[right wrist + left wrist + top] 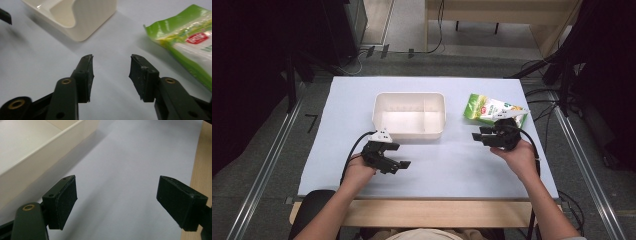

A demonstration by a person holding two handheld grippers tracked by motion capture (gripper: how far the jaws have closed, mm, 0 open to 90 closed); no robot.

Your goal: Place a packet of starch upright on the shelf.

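A white plastic bin (412,134) stands empty at the middle of the pale mat (447,165). To its right lies a green snack packet (492,109), flat on the mat. My right gripper (479,133) hovers just in front of the packet, pointing left toward the bin, and is open with nothing between its jaws. The right gripper view has the gripper (111,75) over bare mat, the bin's corner (82,27) ahead on the left and the packet (190,42) on the right. My left gripper (401,155) is open below the bin's front left corner. In its own view the gripper (116,200) spans bare mat beside the bin wall (37,152).
The mat ends at a wooden table edge (437,212) toward the person. Metal rails (267,165) run along both sides of the table. Cables and dark stands (562,65) crowd the floor at the back right. A tip of the left gripper (5,16) reaches into the right gripper view.
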